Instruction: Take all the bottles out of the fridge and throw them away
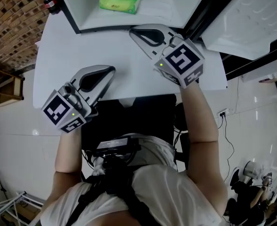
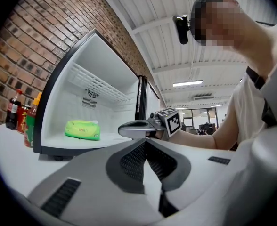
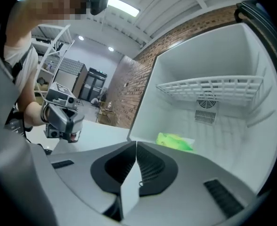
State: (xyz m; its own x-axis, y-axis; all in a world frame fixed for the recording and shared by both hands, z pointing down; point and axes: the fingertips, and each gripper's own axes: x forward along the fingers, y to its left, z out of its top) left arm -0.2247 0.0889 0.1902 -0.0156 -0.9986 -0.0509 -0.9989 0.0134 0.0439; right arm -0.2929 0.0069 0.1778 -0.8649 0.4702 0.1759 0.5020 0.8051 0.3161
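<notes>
The small white fridge (image 1: 75,19) stands open on the white table (image 1: 77,51); inside I see only a green soft pack (image 1: 120,0), and no bottle shows in it. Three bottles (image 2: 21,116) stand outside against the fridge's left wall; one dark, red-capped bottle (image 1: 51,3) shows in the head view. My right gripper (image 1: 133,31) hovers just before the fridge opening, shut and empty. My left gripper (image 1: 111,70) hangs over the table's near edge, shut with nothing between its tips. In the right gripper view the green pack (image 3: 175,141) lies straight beyond the closed jaws.
The fridge door (image 1: 251,18) stands swung open at the right. A white wire shelf (image 3: 209,88) sits high inside the fridge. A brick wall (image 2: 30,36) runs along the left. A black chair (image 1: 129,117) is against the table's near edge.
</notes>
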